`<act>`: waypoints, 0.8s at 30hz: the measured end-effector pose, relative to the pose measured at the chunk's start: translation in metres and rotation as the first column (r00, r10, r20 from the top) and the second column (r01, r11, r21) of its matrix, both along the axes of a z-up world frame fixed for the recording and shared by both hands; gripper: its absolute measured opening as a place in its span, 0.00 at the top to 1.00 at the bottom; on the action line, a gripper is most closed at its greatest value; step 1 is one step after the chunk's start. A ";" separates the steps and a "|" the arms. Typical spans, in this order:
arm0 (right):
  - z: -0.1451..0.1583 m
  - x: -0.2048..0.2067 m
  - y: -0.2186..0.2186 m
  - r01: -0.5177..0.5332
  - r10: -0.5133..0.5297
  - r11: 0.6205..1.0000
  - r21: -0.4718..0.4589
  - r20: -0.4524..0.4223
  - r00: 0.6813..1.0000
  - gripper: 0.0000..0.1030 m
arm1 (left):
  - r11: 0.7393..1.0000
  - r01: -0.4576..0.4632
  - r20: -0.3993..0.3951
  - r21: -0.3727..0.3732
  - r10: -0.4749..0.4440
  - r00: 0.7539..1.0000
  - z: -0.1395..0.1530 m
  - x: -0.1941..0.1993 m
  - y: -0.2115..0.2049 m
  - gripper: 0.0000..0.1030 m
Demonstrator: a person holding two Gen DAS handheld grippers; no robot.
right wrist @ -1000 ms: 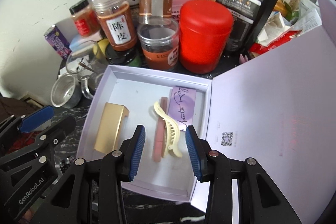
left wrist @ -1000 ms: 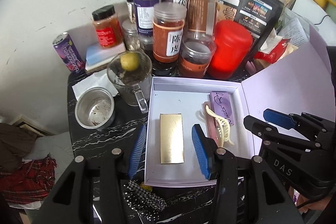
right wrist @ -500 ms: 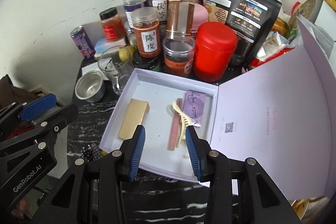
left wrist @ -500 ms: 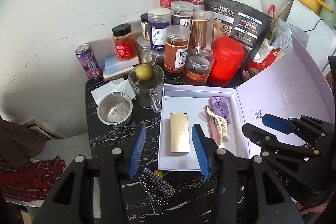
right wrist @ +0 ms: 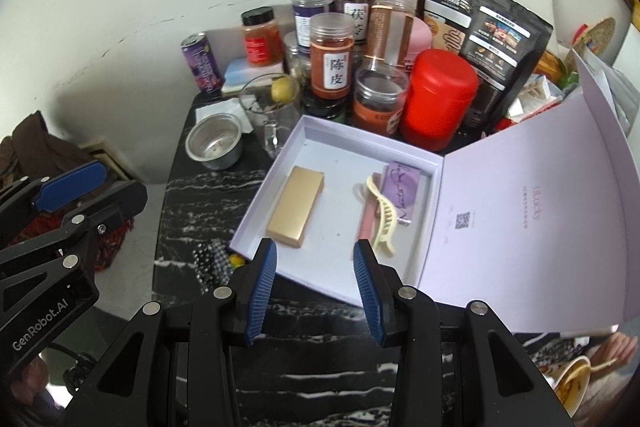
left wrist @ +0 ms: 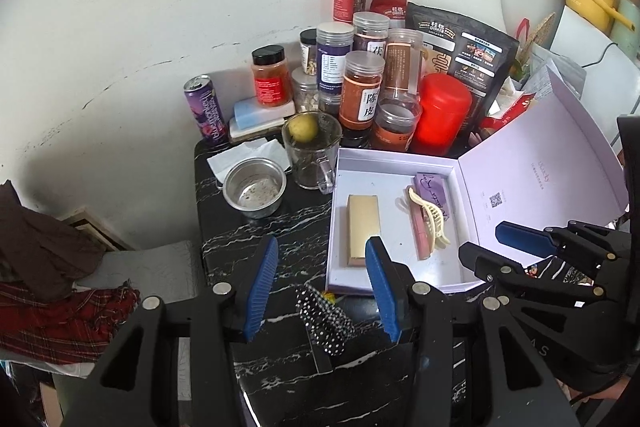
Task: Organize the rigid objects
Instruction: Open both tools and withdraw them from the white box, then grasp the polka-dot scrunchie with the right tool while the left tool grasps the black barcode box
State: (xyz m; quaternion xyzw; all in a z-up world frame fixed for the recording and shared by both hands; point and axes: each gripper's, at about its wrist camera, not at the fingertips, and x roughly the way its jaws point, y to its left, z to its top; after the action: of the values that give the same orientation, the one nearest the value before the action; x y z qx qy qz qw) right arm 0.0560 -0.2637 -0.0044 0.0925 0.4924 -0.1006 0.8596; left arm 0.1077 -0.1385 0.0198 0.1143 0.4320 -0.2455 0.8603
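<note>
An open lilac box [left wrist: 400, 167] [right wrist: 360, 135] lies on the black marble table, its lid [left wrist: 540, 167] [right wrist: 520, 219] folded out to the right. Inside it lie a gold bar-shaped case [left wrist: 362, 223] [right wrist: 296, 207], a cream hair claw [left wrist: 430, 219] [right wrist: 382, 215], a pink stick [left wrist: 420, 231] [right wrist: 366, 221] and a small purple box [left wrist: 434, 191] [right wrist: 402, 187]. A black-and-white dotted hair tie [left wrist: 324, 319] [right wrist: 212, 263] rests on the table in front of the box. My left gripper [left wrist: 322, 267] hovers open above the box's front left corner. My right gripper [right wrist: 316, 267] hovers open over the box's front edge. Neither holds anything.
Behind the box crowd several spice jars [left wrist: 362, 87], a red canister [left wrist: 442, 111] and a black pouch [left wrist: 472, 47]. A glass mug with a lemon [left wrist: 312, 151], a steel cup [left wrist: 256, 191] and a purple can [left wrist: 204, 107] stand at the left. The table edge drops to red plaid cloth [left wrist: 60, 323].
Both grippers have drawn back and upward from the box, so the table looks smaller and more of the wall shows. The things in the box lie as before.
</note>
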 end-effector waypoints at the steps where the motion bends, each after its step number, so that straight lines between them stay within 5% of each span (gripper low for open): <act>1: -0.001 -0.001 0.004 -0.008 0.008 1.000 0.003 -0.002 1.000 0.61 | 1.000 -0.003 -0.001 -0.001 0.003 1.000 0.000 -0.002 0.004 0.56; 15: -0.010 -0.016 0.039 -0.086 0.086 0.996 0.026 -0.014 0.996 0.61 | 0.996 -0.085 -0.007 0.031 0.085 0.996 -0.008 -0.018 0.046 0.56; 16: -0.011 -0.016 0.041 -0.088 0.088 0.996 0.031 -0.016 0.996 0.60 | 0.996 -0.088 -0.016 0.035 0.089 0.996 -0.011 -0.019 0.049 0.43; 17: -0.012 -0.017 0.041 -0.089 0.089 0.995 0.034 -0.018 0.996 0.50 | 0.995 -0.090 -0.031 0.034 0.091 0.995 -0.015 -0.019 0.052 0.19; 18: -0.015 -0.018 0.043 -0.091 0.092 0.995 0.039 -0.018 0.996 0.41 | 0.995 -0.094 -0.036 0.030 0.096 0.995 -0.017 -0.019 0.054 0.11; 24: -0.028 -0.019 0.051 -0.120 0.122 0.992 0.050 -0.047 0.991 0.40 | 0.991 -0.129 -0.093 0.028 0.131 0.987 -0.038 -0.022 0.069 0.08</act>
State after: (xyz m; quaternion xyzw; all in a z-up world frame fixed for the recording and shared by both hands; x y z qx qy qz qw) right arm 0.0369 -0.2125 -0.0321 0.0801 0.5205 -0.0388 0.8492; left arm 0.0861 -0.0697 -0.0179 0.0836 0.4813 -0.1893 0.8518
